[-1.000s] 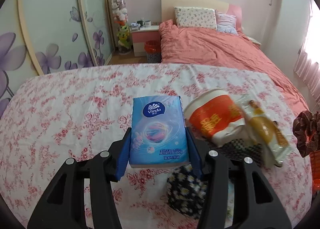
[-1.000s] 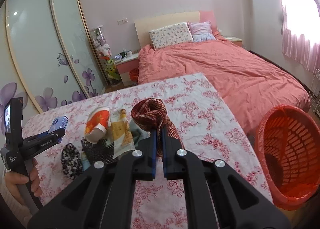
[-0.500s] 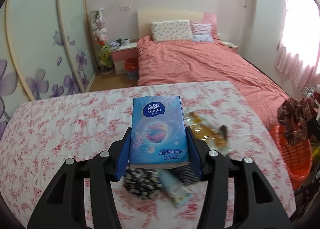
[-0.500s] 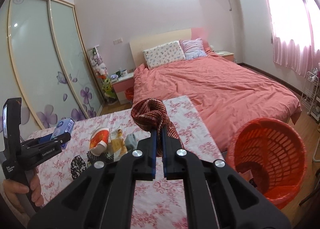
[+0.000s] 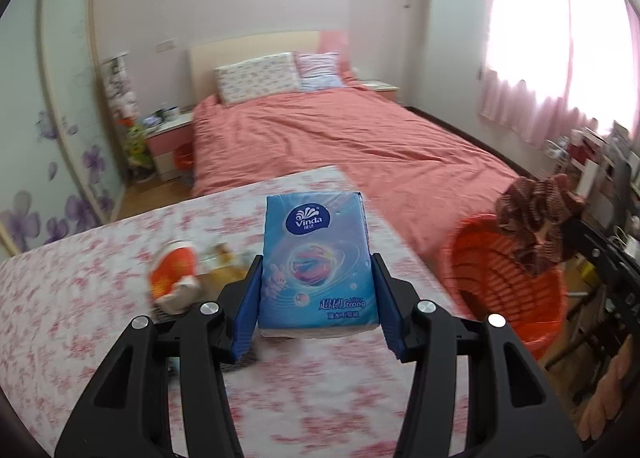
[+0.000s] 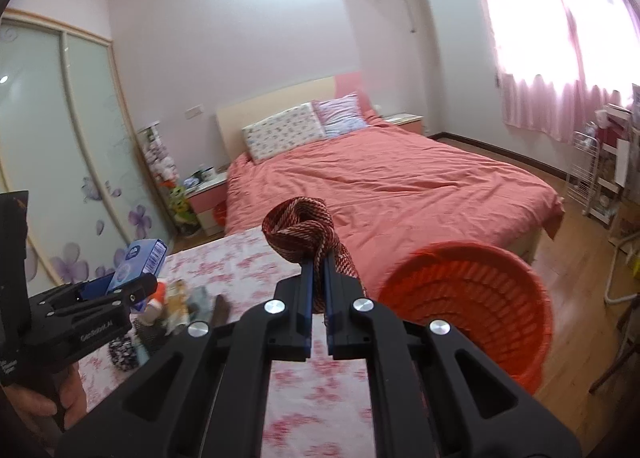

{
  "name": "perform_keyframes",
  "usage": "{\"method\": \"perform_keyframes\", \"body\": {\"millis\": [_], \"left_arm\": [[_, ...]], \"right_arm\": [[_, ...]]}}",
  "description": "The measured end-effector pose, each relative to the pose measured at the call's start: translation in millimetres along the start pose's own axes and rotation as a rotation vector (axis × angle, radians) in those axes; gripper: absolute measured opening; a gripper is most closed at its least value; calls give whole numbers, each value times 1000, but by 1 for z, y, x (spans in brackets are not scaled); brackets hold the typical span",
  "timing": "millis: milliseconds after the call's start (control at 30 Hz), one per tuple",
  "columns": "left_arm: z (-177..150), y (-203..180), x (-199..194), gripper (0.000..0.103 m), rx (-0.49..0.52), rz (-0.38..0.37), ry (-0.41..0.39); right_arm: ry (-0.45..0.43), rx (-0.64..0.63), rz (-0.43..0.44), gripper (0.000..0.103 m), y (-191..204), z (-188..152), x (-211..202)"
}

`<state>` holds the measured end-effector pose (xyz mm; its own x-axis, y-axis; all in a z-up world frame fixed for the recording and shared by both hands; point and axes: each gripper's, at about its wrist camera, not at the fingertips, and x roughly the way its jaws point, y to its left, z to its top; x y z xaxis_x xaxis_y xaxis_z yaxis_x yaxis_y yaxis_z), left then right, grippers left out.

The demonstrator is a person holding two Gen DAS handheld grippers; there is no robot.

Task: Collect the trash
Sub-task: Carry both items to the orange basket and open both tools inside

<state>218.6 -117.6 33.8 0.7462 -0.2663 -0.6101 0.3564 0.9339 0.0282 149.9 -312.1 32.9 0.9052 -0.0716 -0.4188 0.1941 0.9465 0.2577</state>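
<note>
The left gripper has its fingers clamped on a blue tissue pack, held above the flowered desk. On the desk behind it lie an orange cup, wrappers and a small dark flowered pouch, blurred. The right gripper pinches a red woven cloth between fingers pressed together, beside the orange basket on the floor; the basket's contents cannot be told.
</note>
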Motion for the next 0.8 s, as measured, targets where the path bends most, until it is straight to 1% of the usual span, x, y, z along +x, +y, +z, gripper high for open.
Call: {"method": "perform_keyframes", "body": {"millis": [200, 400, 533, 700, 800], "left_arm": [[2, -57, 13, 52, 64, -123, 4], [0, -96, 34, 52, 108, -221, 30], [-2, -119, 49, 52, 128, -270, 51], [-4, -146, 70, 52, 154, -310, 82], [-6, -155, 82, 53, 160, -328, 108]], "right_arm": [[-5, 68, -56, 6, -52, 1, -2], [2, 133, -84, 6, -97, 0, 3], [8, 165, -97, 6, -120, -1, 12], [14, 194, -101, 6, -141, -6, 23], [20, 217, -103, 8, -155, -8, 33]]}}
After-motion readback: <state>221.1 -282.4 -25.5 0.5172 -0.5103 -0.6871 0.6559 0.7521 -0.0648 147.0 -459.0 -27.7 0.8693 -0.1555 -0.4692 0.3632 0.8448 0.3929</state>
